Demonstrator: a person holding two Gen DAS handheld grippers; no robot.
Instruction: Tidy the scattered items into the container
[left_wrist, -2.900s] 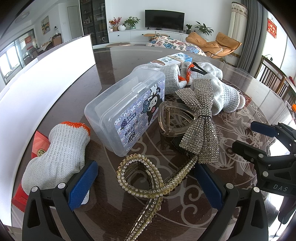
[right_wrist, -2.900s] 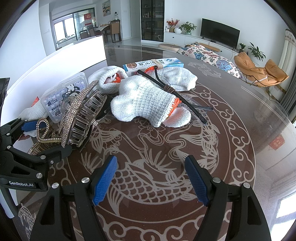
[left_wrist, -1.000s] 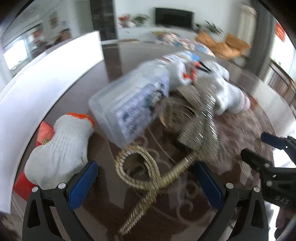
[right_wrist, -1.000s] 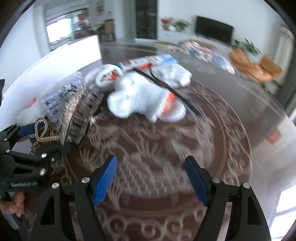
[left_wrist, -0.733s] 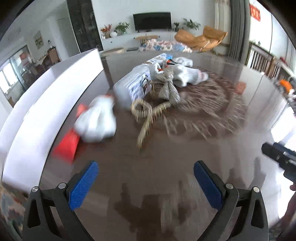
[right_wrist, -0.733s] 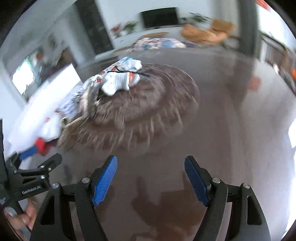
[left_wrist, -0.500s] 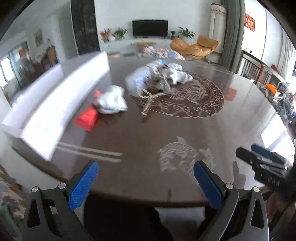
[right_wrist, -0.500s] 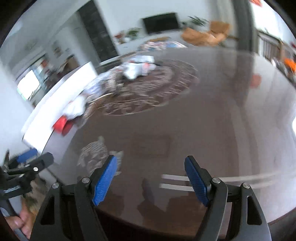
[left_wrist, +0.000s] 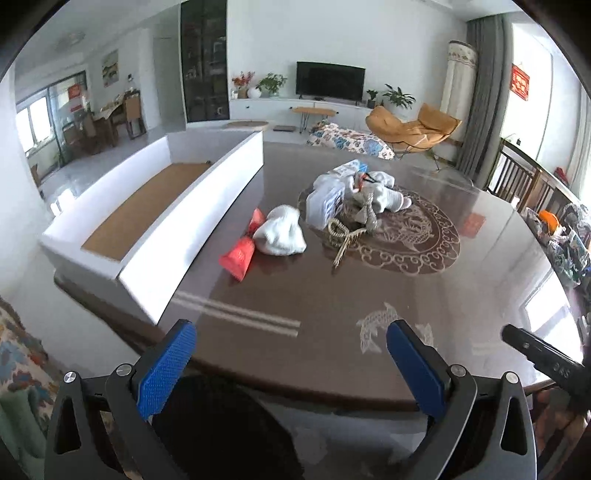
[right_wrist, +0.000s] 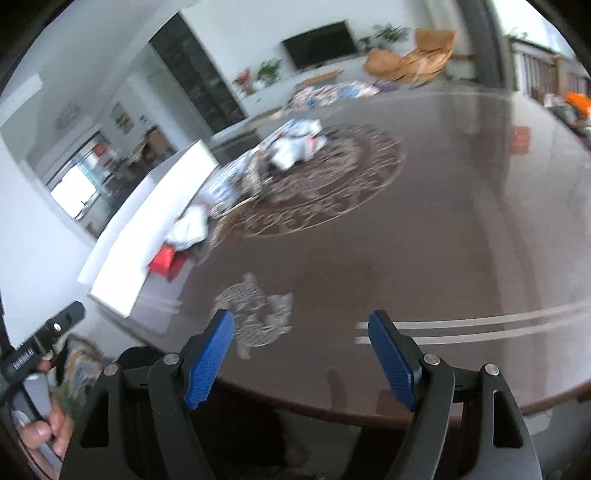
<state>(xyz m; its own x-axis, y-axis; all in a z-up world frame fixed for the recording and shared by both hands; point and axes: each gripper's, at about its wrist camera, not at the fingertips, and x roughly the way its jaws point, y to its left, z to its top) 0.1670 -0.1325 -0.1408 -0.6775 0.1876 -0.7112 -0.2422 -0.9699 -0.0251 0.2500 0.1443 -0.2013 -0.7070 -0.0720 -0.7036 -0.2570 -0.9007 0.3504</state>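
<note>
Desk (left_wrist: 332, 295) first: it is big, round, dark and shiny, with a swirly ring pattern in the middle. A long white box (left_wrist: 155, 206) lies along its left edge; it is open on top with a brown floor inside and nothing in it that I can see. I think it is the container.

All the scattered things lie in a bunch by the middle of the desk, near the white box's far end. A clear plastic case (left_wrist: 325, 203) lies there with a heap of white gloves (left_wrist: 384, 194) just behind it. One more white glove (left_wrist: 282, 230) lies nearer, touching a red packet (left_wrist: 239, 254) close to the box wall. A gold hair clip (left_wrist: 341, 234) is the smallest, just in front of the clear case.

Nothing looks tidied yet, so this seems to be the very start. Both tools are over the near edge of the desk, well apart from the pile. The left gripper (left_wrist: 291, 369) has its fingers spread wide and holds nothing. The right gripper (right_wrist: 301, 354) is the same, spread and empty. Next, one of them needs to reach over to the pile, close on one thing, maybe the near glove, and carry it to the box.

A moment ago both grippers were right over the pile, with the gold clip between the left fingers. Now they have pulled far back, and the pile looks small. The things themselves have not moved.
</note>
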